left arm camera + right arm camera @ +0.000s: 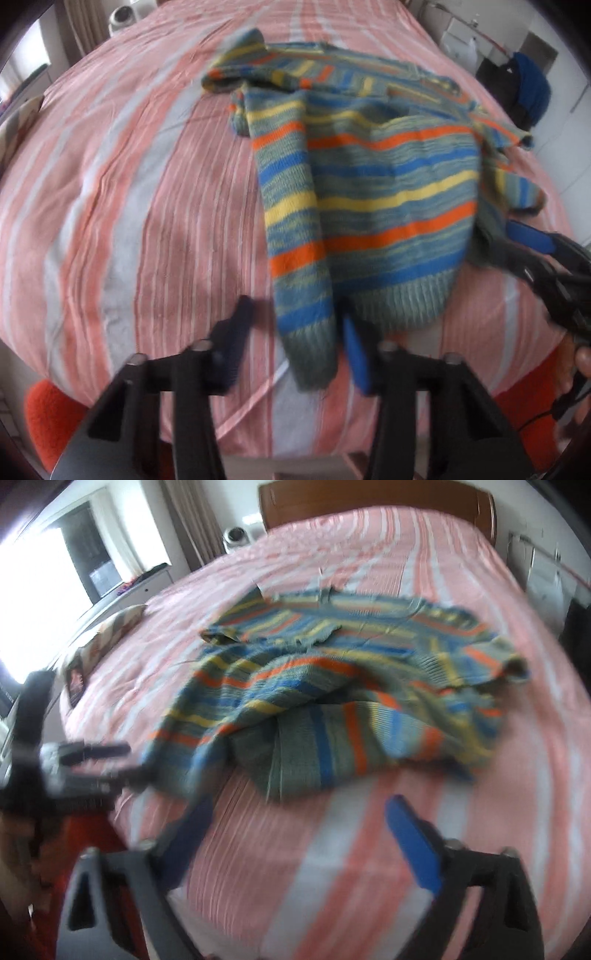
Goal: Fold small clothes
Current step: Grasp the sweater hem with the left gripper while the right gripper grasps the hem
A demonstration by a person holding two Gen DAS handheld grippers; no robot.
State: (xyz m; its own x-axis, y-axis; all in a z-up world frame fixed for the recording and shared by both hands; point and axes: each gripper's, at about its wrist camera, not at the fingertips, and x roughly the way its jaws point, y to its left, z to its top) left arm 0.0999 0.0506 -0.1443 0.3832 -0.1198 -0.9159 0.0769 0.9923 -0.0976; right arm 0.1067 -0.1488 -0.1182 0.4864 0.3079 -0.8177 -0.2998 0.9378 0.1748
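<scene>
A small knitted sweater (369, 192) with blue, yellow, orange and grey-green stripes lies partly folded on the bed. One sleeve (295, 229) is laid down over its left side, the cuff nearest me. My left gripper (295, 314) is open, its fingers on either side of that cuff, not closed on it. My right gripper (299, 805) is open and empty, just short of the sweater's (332, 686) rumpled near edge. It also shows in the left wrist view (532, 240) at the sweater's right side. Both views are blurred.
The bed has a pink and white striped cover (129, 221). A wooden headboard (369, 502) stands at the far end. A pillow (107, 635) lies at the left edge. A white device (236, 535) sits beside the bed. Dark clothes (528, 88) hang at the right.
</scene>
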